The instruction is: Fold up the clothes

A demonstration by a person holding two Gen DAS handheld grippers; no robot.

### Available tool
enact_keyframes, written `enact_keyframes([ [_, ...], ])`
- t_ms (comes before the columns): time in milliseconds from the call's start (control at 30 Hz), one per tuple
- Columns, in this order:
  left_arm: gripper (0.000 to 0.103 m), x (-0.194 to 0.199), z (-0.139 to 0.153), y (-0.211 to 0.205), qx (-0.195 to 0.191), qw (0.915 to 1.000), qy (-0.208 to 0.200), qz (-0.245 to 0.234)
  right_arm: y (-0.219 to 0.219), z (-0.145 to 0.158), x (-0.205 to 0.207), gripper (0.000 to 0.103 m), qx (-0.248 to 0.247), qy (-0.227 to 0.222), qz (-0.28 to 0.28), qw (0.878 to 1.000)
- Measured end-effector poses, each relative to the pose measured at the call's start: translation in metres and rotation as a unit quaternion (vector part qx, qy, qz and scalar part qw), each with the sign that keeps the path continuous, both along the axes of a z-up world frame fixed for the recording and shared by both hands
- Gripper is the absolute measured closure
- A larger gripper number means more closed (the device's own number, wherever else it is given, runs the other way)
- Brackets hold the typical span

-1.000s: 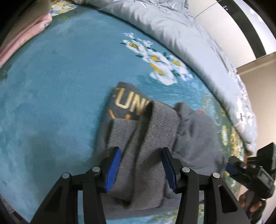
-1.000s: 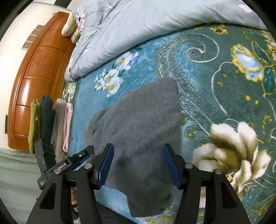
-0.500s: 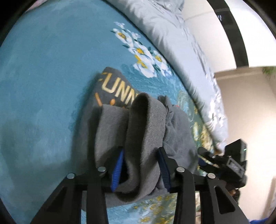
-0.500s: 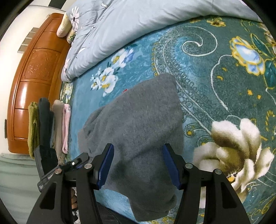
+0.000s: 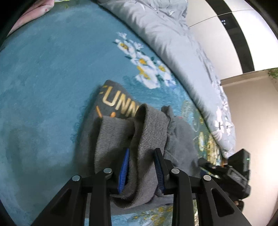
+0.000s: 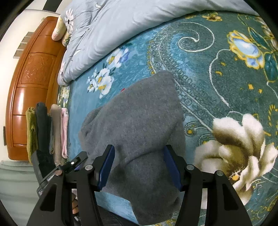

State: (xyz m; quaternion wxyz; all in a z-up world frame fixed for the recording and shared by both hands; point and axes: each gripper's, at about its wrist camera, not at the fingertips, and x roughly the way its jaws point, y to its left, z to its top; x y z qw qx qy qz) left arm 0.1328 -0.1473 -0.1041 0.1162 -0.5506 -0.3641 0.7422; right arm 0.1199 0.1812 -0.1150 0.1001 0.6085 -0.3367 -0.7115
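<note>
A grey sweater (image 5: pixel 180 135) with gold lettering (image 5: pixel 118 104) lies bunched on the teal floral bedspread (image 5: pixel 43 69). My left gripper (image 5: pixel 141 166) is closing, and its blue pads press on both sides of a raised fold of the ribbed hem (image 5: pixel 149 125). In the right wrist view the sweater's plain grey body (image 6: pixel 139 113) fills the gap of my right gripper (image 6: pixel 139 165), whose pads touch it on both sides; a creased end hangs below. The right gripper (image 5: pixel 225 172) shows at the left view's right edge.
A pale grey duvet (image 6: pixel 121 26) lies along the far side of the bed. Several folded clothes (image 6: pixel 48 128) are stacked by the wooden headboard (image 6: pixel 31 78). A pink cloth (image 5: pixel 31 10) sits at the top left. The left gripper's body (image 6: pixel 60 170) is close to the right one.
The left jaws have narrowed onto the ribbed fold, which now stands bunched between the pads, and the left view has tilted. The right gripper has barely shifted.
</note>
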Motion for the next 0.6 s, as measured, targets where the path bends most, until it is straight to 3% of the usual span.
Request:
enact_keyframes([
  [133, 0.071, 0.000, 0.003, -0.004, 0.000, 0.9998, 0.007, 0.018, -0.003, -0.004, -0.001, 0.043, 0.001, -0.007, 0.000, 1.000],
  [267, 0.067, -0.004, -0.020, -0.011, -0.026, 0.9983, -0.044, 0.026, -0.004, -0.002, -0.002, 0.043, 0.002, -0.005, 0.004, 1.000],
  [367, 0.057, -0.003, -0.026, -0.012, -0.003, 0.9986, -0.049, 0.020, -0.002, -0.003, -0.001, 0.043, -0.002, -0.005, 0.001, 1.000],
  [433, 0.049, -0.003, -0.027, -0.011, 0.034, 0.9980, -0.051, 0.011, -0.001, -0.003, 0.000, 0.043, -0.004, -0.005, -0.001, 1.000],
  [500, 0.049, -0.003, -0.028, -0.006, 0.063, 0.9964, -0.056, -0.004, -0.001, -0.004, 0.000, 0.043, -0.004, -0.007, -0.003, 1.000],
  [600, 0.062, 0.001, -0.022, 0.000, 0.047, 0.9978, -0.039, -0.026, -0.003, -0.003, -0.001, 0.043, 0.000, -0.006, 0.001, 1.000],
])
